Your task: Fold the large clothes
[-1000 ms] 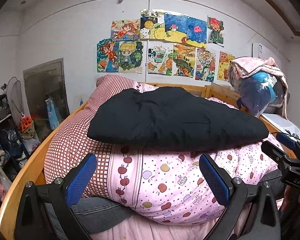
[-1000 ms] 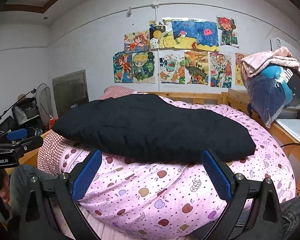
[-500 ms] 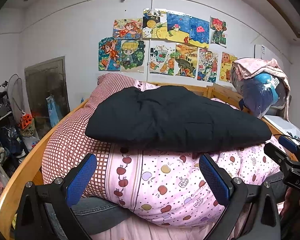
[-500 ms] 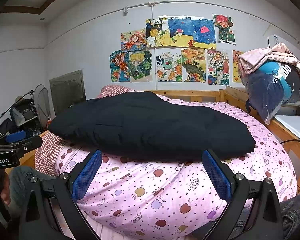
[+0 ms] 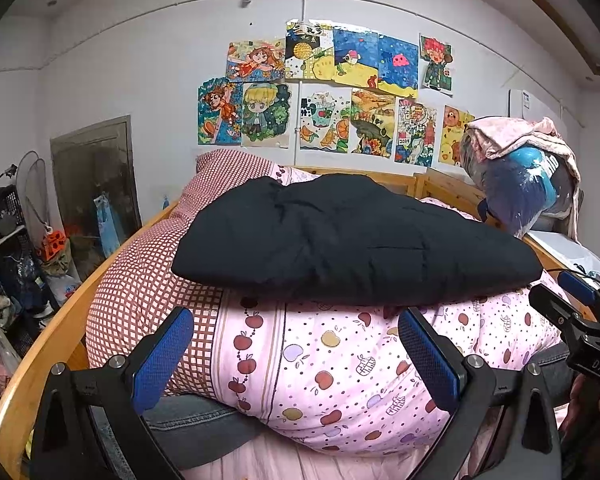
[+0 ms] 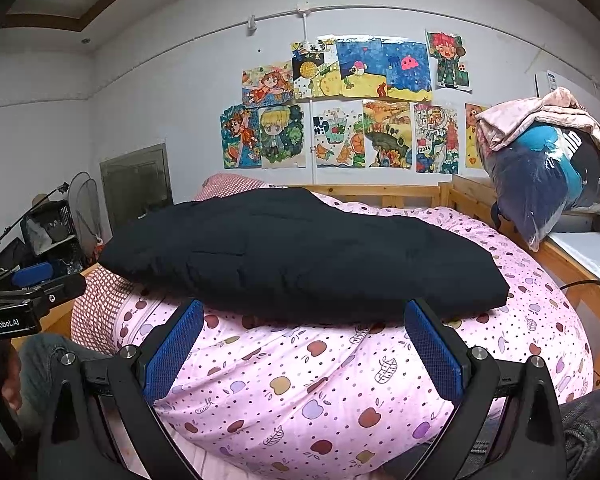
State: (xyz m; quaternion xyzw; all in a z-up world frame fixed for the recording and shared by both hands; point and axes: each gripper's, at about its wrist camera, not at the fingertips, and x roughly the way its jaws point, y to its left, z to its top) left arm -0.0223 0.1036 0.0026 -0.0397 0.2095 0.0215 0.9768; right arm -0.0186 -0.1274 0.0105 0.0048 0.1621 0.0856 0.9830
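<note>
In the left wrist view, the left gripper (image 5: 296, 350) is standing wide apart, with nothing between its two blue pads (image 5: 162, 354). It is hanging in front of a big pink quilt (image 5: 340, 360) with apple prints, and it is not touching the quilt. A black padded jacket (image 5: 340, 240) is lying folded on top of the quilt, above the gripper and apart from it. The left part of the quilt is showing a red checked pattern (image 5: 148, 280). Some grey denim cloth (image 5: 196, 428) is showing under the low edge of the quilt. A wooden bed frame (image 5: 40, 360) is running along the left side. On the wall behind, many coloured drawings (image 5: 332, 92) are hanging. At the right, a plastic bag of clothes (image 5: 524, 184) is sitting with a pink cloth over it. The right gripper (image 5: 580, 320) is entering at the right edge of this view; here I cannot tell how its fingers are standing.

In the right wrist view, the right gripper (image 6: 304, 344) is also spread wide and is holding nothing. The black jacket (image 6: 300, 252) is lying across the top of the quilt (image 6: 340, 380), just above the pads (image 6: 434, 350). The left gripper (image 6: 28, 304) is showing at the left edge. The bed frame (image 6: 380, 192) is standing behind the quilt, under the drawings (image 6: 360, 100). The bag of clothes (image 6: 540, 184) is resting at the right.
</note>
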